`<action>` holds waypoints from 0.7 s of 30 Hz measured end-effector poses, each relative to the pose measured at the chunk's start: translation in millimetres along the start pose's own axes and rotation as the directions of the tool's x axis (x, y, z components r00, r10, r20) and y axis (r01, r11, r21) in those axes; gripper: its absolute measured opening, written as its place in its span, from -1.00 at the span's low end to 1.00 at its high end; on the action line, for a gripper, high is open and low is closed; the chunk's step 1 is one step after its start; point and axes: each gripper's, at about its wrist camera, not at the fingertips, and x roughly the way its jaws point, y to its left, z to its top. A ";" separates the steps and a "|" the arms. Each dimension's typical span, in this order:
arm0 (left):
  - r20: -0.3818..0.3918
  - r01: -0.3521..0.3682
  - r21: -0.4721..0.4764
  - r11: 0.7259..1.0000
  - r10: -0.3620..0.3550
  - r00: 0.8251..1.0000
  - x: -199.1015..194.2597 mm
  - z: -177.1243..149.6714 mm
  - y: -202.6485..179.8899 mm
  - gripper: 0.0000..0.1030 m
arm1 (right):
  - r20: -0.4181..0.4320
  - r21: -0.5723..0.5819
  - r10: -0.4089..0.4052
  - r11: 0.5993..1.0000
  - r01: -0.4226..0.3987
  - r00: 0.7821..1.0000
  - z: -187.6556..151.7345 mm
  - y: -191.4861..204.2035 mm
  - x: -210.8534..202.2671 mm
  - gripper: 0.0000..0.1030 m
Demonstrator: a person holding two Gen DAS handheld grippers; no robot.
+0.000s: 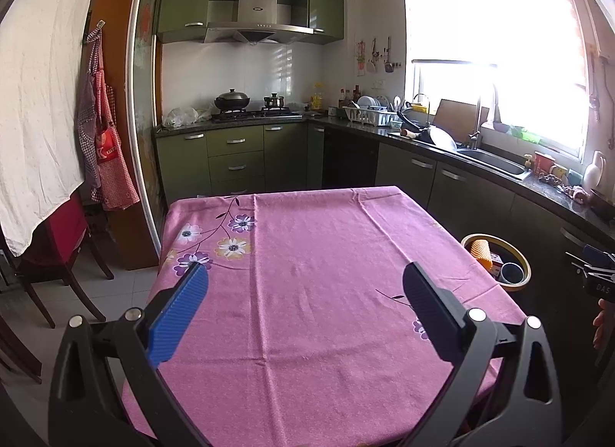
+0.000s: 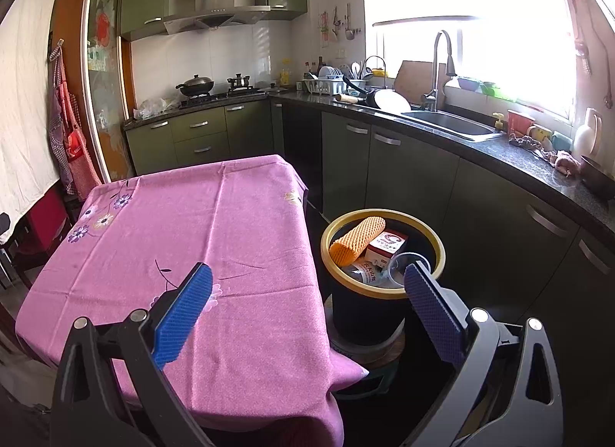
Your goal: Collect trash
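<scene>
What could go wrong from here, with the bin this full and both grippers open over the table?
1. The orange foam net sleeve leans on the yellow rim of the black trash bin and may tip out if bumped.
2. The bin stands on a stacked base by the table corner; a swing of the right gripper could topple it.
3. The left gripper could snag the pink floral tablecloth.

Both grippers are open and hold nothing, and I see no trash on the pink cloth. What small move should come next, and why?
Probably pull both grippers back and stop. The pink flowered tablecloth shows no trash, while the black bin with the yellow rim already holds an orange foam net, a white carton and a clear plastic cup. The left gripper and right gripper are open, holding nothing.
</scene>
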 end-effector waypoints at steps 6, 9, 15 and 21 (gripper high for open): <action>0.000 0.002 0.000 1.000 -0.002 1.000 0.1 -0.6 -0.6 0.87 | -0.001 0.001 0.002 1.000 -0.002 1.000 -0.1 -0.1 0.9 0.91; -0.002 0.003 0.001 1.000 -0.003 1.000 0.1 -0.7 -0.6 0.87 | -0.001 0.001 0.004 1.000 -0.004 1.000 -0.5 0.7 1.6 0.91; -0.006 0.009 -0.002 1.000 -0.009 1.000 0.7 -1.7 -0.8 0.87 | -0.004 0.001 0.004 1.000 -0.004 1.000 -1.0 1.6 3.2 0.91; -0.009 0.012 0.001 1.000 -0.012 1.000 1.2 -2.3 -2.1 0.87 | -0.005 0.003 0.004 1.000 -0.004 1.000 -1.4 2.7 3.8 0.91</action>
